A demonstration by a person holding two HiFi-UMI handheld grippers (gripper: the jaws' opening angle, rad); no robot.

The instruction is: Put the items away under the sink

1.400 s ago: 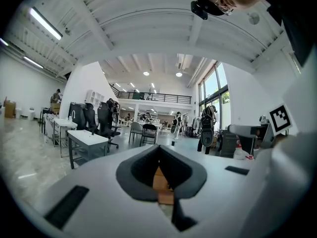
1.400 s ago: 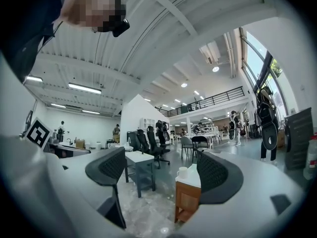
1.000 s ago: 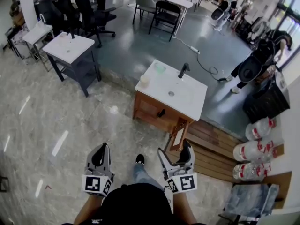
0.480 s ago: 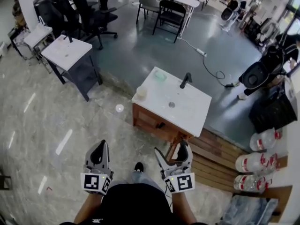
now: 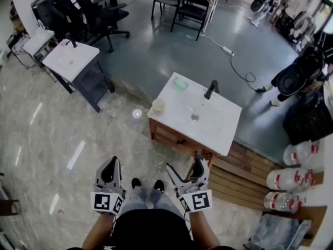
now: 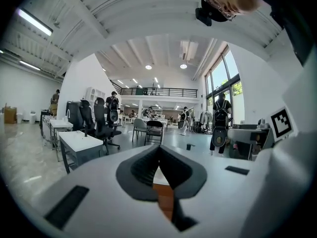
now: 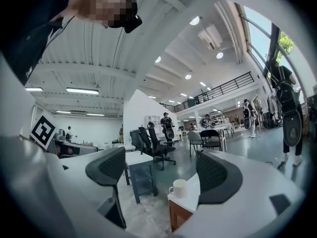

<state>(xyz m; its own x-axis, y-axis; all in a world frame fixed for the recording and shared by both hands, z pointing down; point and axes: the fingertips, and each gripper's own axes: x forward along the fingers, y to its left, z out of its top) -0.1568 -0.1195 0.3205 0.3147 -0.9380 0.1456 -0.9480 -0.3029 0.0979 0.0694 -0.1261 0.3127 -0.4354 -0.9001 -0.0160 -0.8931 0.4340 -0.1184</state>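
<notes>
Two items stand on the white top of the table that holds the sink. A pale cup sits upright at the table's front left corner, and a green dish lies near its back left corner. In the right gripper view the cup shows its handle turned to the left. The black tap stands at the table's back edge. The table's long side runs across the head view, slanting down to the right.

On the table's near side, the left hand-held gripper has its jaws pressed together on nothing. The right hand-held gripper, closer to the table's front, has its jaws spread apart and empty, pointing toward the cup corner.

Wooden decking lies at the table's right, with water bottles beyond it. A power cord trails over the grey floor behind the table. A second table stands well off to its left, and office chairs are farther back.
</notes>
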